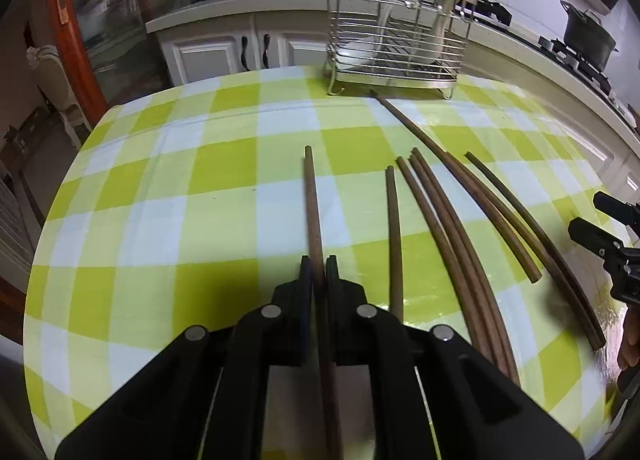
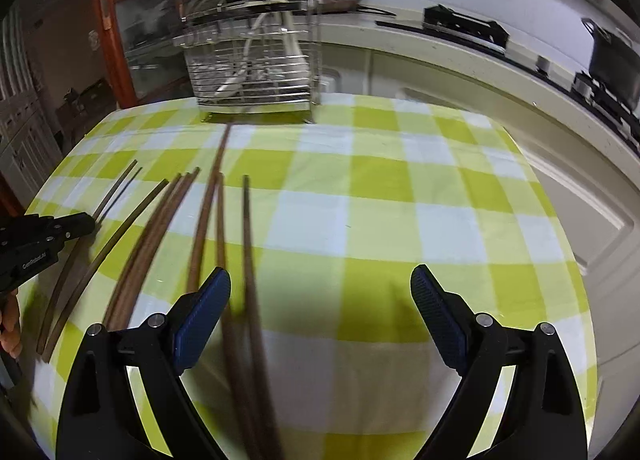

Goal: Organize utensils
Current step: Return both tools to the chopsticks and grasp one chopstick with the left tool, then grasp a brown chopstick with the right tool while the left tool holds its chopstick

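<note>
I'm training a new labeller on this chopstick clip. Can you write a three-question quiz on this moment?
1. True or false: the left gripper is shut on a chopstick.
2. The right gripper is: A) shut on a chopstick B) open C) out of view.
3. Fill in: the loose chopsticks lie on a green checked ____, in front of the wire rack.

Key: 1 true; 2 B; 3 tablecloth.

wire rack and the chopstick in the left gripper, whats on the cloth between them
In the left wrist view, bare checked tablecloth lies between the held chopstick and the wire rack; the loose chopsticks lie off to the right.
</note>
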`<state>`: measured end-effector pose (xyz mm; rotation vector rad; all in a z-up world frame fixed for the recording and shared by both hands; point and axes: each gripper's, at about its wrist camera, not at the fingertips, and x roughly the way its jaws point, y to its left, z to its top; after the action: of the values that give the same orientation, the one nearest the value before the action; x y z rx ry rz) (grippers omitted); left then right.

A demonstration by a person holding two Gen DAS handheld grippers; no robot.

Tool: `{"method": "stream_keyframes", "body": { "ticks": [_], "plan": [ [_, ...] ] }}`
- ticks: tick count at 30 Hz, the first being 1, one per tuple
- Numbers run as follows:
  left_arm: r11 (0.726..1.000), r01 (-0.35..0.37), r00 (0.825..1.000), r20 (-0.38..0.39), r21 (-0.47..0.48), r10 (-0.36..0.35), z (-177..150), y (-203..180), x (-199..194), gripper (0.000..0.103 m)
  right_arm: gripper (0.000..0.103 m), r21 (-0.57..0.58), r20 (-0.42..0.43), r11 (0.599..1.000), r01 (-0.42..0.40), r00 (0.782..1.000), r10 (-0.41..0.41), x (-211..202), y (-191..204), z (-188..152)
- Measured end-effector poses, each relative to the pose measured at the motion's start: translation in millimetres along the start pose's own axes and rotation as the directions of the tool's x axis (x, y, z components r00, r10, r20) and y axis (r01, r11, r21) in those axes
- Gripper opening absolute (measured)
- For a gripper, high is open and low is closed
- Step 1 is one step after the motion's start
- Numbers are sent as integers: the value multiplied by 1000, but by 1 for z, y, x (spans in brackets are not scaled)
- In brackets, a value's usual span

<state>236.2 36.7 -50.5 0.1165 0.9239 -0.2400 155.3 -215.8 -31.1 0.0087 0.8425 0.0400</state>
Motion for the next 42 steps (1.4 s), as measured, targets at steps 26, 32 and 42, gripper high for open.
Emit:
{"method": "stream_keyframes", "body": {
  "ticks": [26,32,42],
  "plan": [
    [998,8,1000,27,-56,-7,-8,27,-8,7,56,-87,-138,996,-29,990,17,45,23,20],
    [998,8,1000,30,-59,-6,-7,27,-9,7,34,-106,-157,991,-87,985,70,44,29,21],
    [998,13,999,38,-60,-11,-6,25,-11,7,11,-81,-155,989,-127,981,113,42,24,19]
  ]
}}
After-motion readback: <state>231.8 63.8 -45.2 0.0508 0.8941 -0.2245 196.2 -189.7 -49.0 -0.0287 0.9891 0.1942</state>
